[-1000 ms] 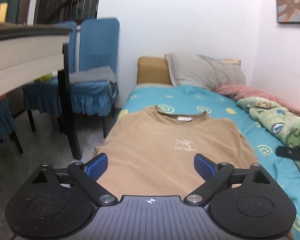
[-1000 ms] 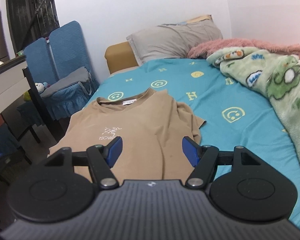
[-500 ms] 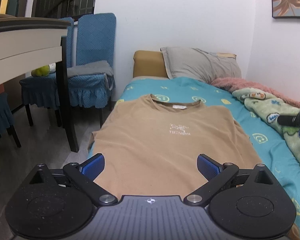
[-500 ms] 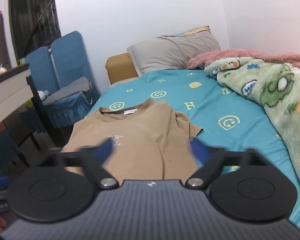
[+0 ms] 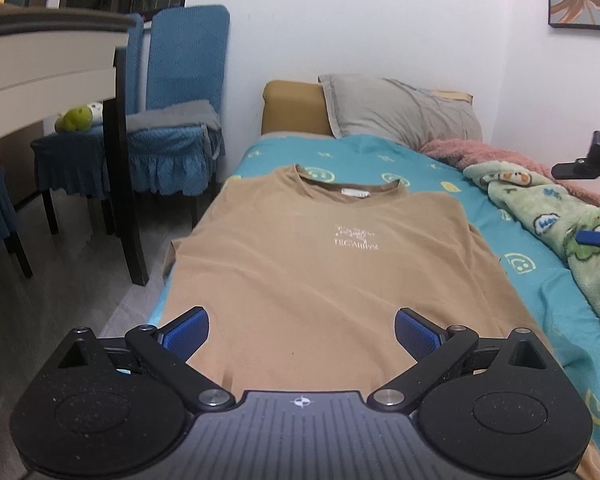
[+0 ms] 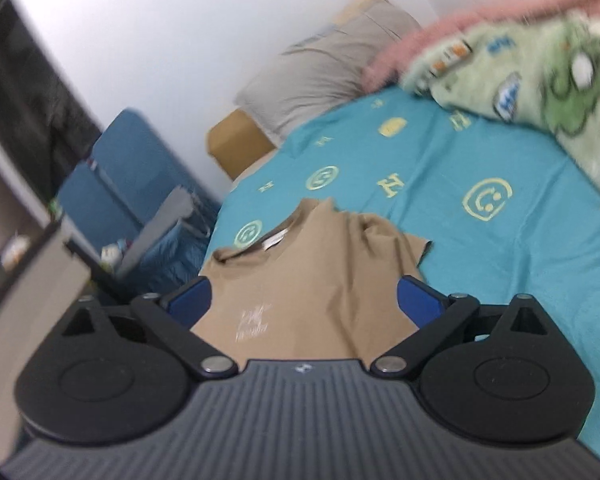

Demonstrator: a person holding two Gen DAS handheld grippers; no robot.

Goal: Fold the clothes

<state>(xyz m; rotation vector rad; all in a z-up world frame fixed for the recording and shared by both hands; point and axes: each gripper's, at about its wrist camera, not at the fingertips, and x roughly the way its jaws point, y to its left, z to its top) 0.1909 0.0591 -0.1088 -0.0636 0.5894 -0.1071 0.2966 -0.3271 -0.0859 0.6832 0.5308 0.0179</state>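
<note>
Blue-padded fingers [image 5: 186, 330] of the left gripper [image 5: 302, 332] stood wide apart, clamped on nothing, hovering above the lower part of a tan T-shirt [image 5: 332, 264]. At the far left of that view a table [image 5: 40, 60] edge and blue-covered chairs [image 5: 180, 92] stood on the floor beside the bed. The shirt lay front up and spread flat on the turquoise sheet [image 5: 516, 248], along the bed's left edge, its collar toward a grey pillow [image 5: 400, 108] at the head. Further right lay a green cartoon blanket [image 5: 556, 224], with part of the right gripper [image 6: 304, 298] showing at the frame's edge. In the right wrist view, tilted and blurred, that gripper's fingers were likewise spread open and empty above the shirt, whose right sleeve [image 6: 396, 240] was bunched on the sheet.
</note>
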